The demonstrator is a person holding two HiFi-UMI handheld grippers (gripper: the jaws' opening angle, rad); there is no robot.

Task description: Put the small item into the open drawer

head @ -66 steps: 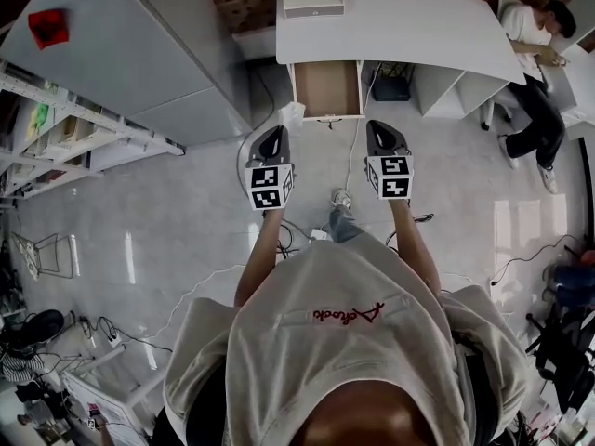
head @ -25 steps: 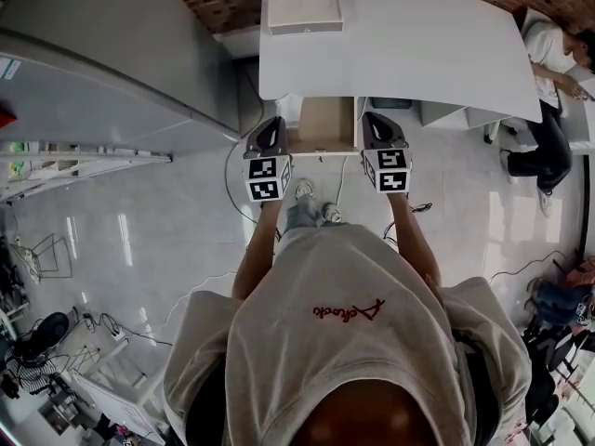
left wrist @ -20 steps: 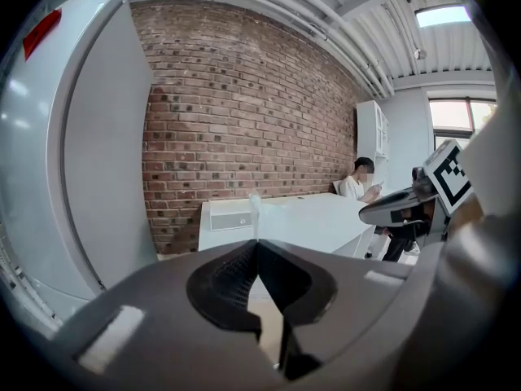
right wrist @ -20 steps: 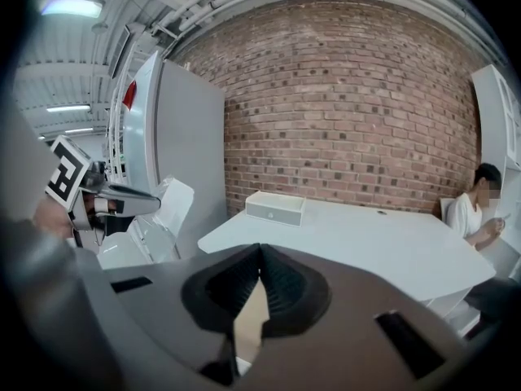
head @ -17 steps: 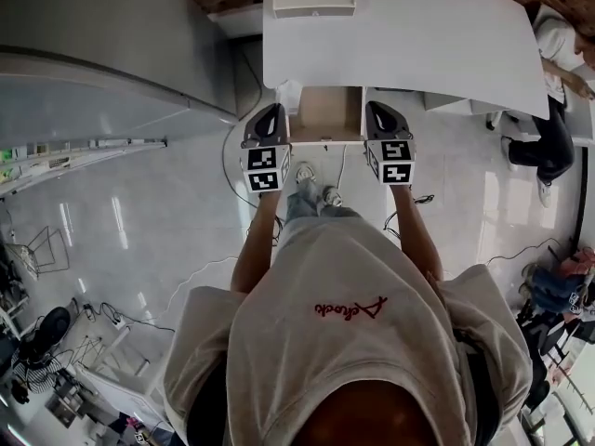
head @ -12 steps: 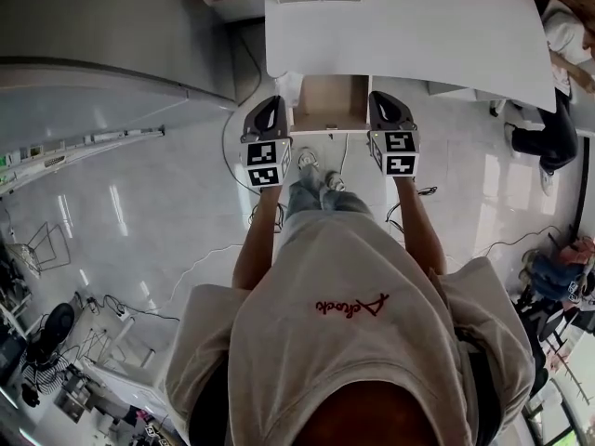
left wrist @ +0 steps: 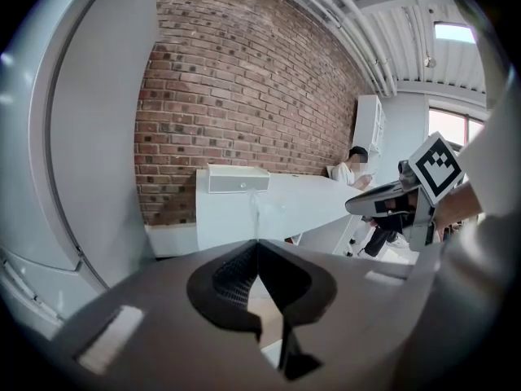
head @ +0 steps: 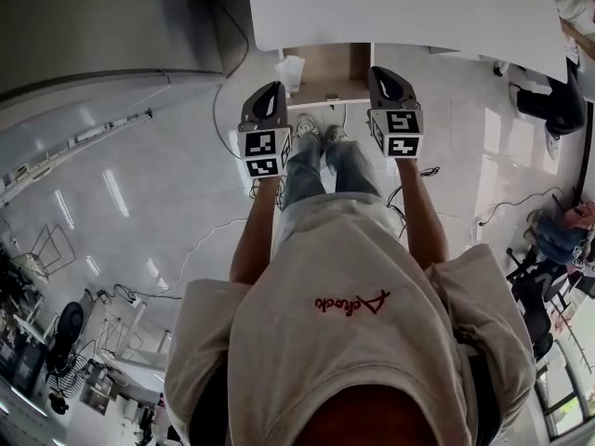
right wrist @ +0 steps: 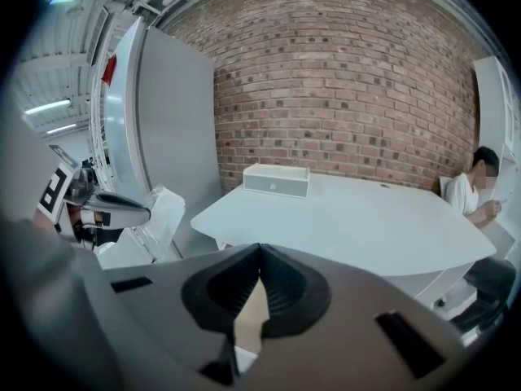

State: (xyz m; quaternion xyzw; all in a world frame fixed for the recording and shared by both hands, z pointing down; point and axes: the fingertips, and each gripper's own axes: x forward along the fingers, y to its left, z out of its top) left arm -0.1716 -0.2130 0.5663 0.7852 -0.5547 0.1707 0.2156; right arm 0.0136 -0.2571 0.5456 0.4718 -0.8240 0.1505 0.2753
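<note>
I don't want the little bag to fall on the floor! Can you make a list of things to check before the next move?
1. Grip: the left gripper has its jaws closed on the small see-through white plastic bag: ok.
2. Drawer: the open wooden-bottomed drawer is pulled out from under the white table: ok.
3. Room inside: the drawer's brown bottom shows, with nothing seen on it: ok.
4. Bag above the drawer: in the head view it sits at the drawer's left edge, not over the inside: not ok.
5. Other hand: the right gripper is shut, empty, and beside the drawer's right edge: ok.
</note>
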